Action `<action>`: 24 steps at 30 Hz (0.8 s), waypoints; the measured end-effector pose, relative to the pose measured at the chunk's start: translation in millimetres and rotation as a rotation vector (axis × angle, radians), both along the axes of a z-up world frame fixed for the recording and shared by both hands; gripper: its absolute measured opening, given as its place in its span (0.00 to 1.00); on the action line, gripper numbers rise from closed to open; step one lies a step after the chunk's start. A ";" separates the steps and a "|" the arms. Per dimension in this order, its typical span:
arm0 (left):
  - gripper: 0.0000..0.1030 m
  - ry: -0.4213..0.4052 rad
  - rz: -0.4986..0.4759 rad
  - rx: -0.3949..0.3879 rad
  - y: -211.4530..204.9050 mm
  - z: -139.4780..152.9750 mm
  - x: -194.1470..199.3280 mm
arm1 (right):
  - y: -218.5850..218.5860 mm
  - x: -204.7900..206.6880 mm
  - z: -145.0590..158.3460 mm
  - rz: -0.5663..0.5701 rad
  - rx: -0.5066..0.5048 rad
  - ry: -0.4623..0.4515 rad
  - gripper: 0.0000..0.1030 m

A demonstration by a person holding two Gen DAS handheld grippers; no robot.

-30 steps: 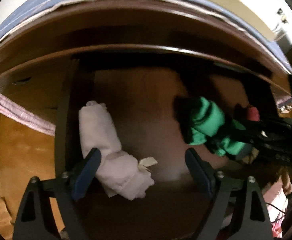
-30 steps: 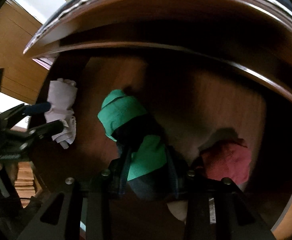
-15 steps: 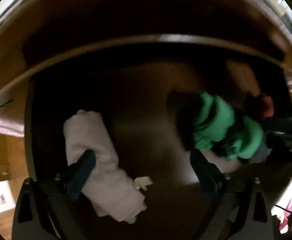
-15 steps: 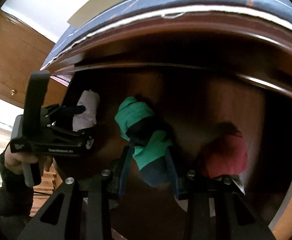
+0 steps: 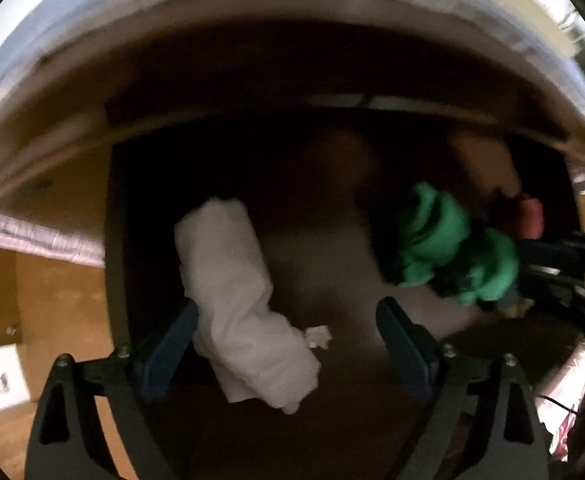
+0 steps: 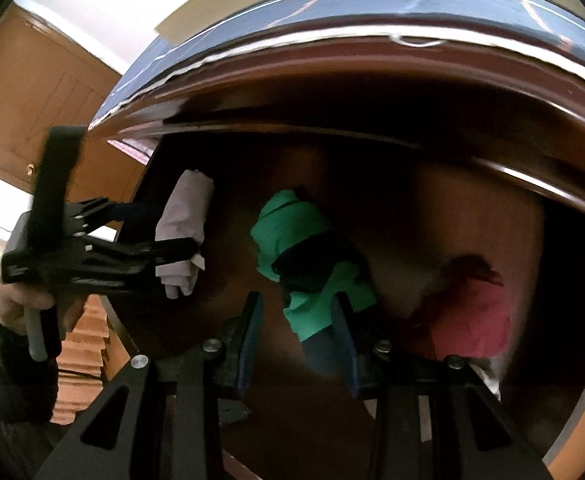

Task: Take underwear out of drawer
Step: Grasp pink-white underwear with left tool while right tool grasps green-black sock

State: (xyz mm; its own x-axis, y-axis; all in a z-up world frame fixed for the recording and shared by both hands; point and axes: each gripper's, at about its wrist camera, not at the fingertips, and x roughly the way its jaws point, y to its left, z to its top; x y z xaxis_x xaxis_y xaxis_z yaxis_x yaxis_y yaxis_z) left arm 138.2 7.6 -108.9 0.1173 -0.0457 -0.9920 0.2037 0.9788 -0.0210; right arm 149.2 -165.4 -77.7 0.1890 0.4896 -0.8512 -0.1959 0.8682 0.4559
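Left gripper [image 5: 284, 332], black frame with blue pads, points down into the dark wooden drawer [image 5: 316, 184]; jaws stand wide and have just been opening a little more. Rolled white cloth bundle [image 5: 236, 296] lies on the drawer floor between the jaws, close against the left pad; right pad well apart from it, so no grip on the cloth. Small pale tag [image 5: 318, 336] lies just beside the bundle's near end.

Right gripper [image 6: 298, 336] is angled downward with its jaws partly closed. Green underwear roll with a dark band [image 6: 308, 256] sits in the middle of the drawer, its near end between the blue pads. It touches the right pad; a gap shows at the left pad. Whether it is truly clamped I cannot tell.

Red folded garment [image 6: 468, 316] lies at the drawer's right side, apart from the green roll. Person's hand [image 6: 20, 304] in a dark sleeve holds the left gripper's handle. Picture from the left gripper is blurred.
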 end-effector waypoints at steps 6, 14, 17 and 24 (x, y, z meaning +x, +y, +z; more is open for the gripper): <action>0.90 -0.028 -0.102 0.156 -14.6 -17.4 1.3 | 5.4 1.4 -0.2 -0.001 -0.020 -0.006 0.37; 0.47 -0.031 -0.222 -0.035 -29.0 -25.2 5.4 | 6.0 4.3 -7.9 -0.006 -0.068 -0.002 0.37; 0.32 -0.048 -0.202 -0.100 -21.3 -21.1 6.8 | 18.5 11.6 -12.5 0.041 -0.100 -0.010 0.37; 0.26 -0.034 -0.227 -0.120 -16.3 -20.8 4.1 | 58.3 27.2 -25.1 0.240 -0.270 -0.040 0.61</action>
State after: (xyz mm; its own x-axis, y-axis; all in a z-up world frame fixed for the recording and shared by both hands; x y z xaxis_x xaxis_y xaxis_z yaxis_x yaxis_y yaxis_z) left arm 142.4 -8.7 -129.7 0.1241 -0.1918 -0.9736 0.4208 0.8987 -0.1234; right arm 176.4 -107.0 -102.8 0.1317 0.2824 -0.9502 -0.4222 0.8832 0.2040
